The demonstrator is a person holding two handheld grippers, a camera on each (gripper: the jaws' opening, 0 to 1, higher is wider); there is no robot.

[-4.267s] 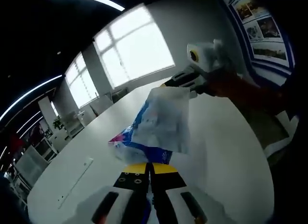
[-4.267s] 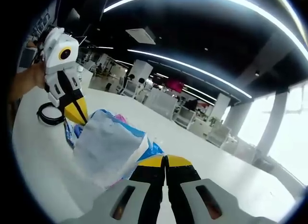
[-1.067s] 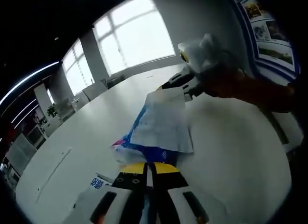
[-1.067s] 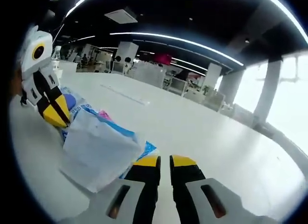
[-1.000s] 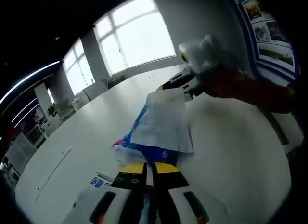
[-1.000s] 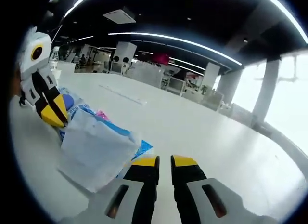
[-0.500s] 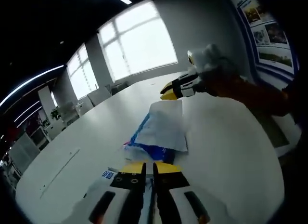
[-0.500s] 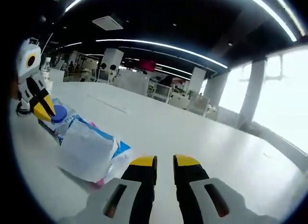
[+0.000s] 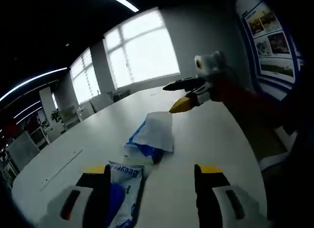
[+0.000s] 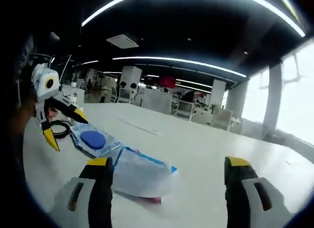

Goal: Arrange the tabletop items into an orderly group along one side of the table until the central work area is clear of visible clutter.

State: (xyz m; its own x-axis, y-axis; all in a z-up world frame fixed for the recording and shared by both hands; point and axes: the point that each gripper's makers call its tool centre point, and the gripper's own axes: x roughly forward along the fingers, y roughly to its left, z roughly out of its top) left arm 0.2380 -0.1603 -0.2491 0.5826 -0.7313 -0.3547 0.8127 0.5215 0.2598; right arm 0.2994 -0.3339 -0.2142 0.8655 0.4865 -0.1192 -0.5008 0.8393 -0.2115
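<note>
Left claw gaping wide over the white tabletop, gripping nothing. Lying by its left jaw: a flat wipes packet with blue print and a blue round lid, part of it tucked behind that jaw. Sitting farther along the tabletop, apart from the packet: a crumpled blue-and-white plastic bag, resting loose. Hanging above and beyond the bag, not touching it: the right claw, yellow-tipped jaws spread, a person's orange sleeve trailing behind.

Right claw likewise standing wide, empty, jaws framing the same bag lying on the tabletop. Lying past the bag, touching or overlapping its far edge: the wipes packet. Hovering at the packet's far end: the left claw, jaws splayed. Resting on the tabletop just behind it: a black ring, too small to identify.
</note>
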